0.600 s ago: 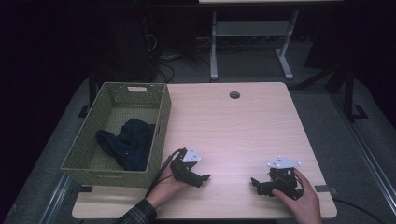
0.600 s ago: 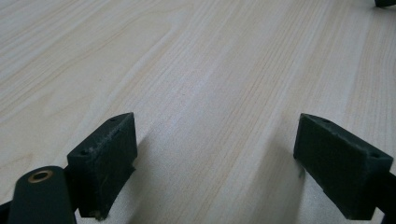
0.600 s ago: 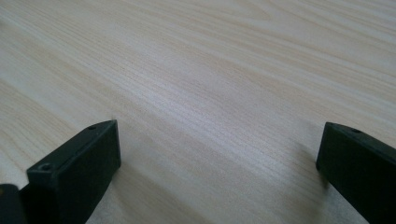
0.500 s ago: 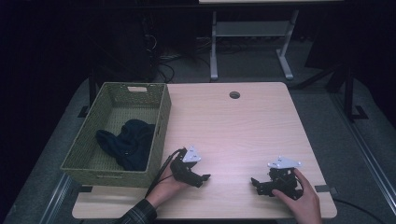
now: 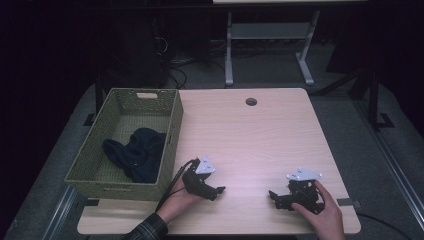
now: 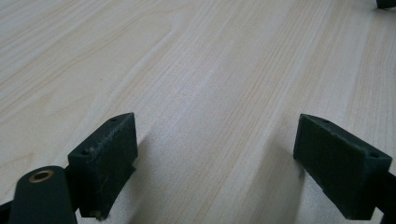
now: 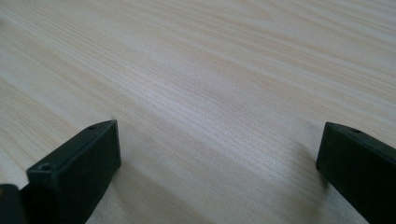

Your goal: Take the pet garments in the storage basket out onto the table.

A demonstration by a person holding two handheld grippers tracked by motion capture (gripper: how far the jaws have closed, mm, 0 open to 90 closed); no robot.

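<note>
You are resting both tools low at the near edge of the table (image 5: 250, 140): the left gripper (image 5: 218, 190) is pointing right, the right gripper (image 5: 274, 196) is pointing left toward it, and both are standing with jaws spread wide and nothing between them. The left gripper view is showing bare wood grain between its pads (image 6: 107, 158), and the right gripper view is showing the same.

The nearest thing to work on, the dark cloth (image 5: 136, 152), is lying bunched inside the green woven basket (image 5: 172, 130), just beside your left hand (image 5: 182, 202) and past the basket's near wall.

Risks, as I judge them: reaching in with the left tool, you are likely to catch a jaw on the basket's rim and drag the light basket off the table's left edge, which it already overhangs. A shallow pinch may also lift only a fold, so the cloth slips out.

The high view is giving you basket and cloth; the gripper views are giving the jaw gap up close.
</note>
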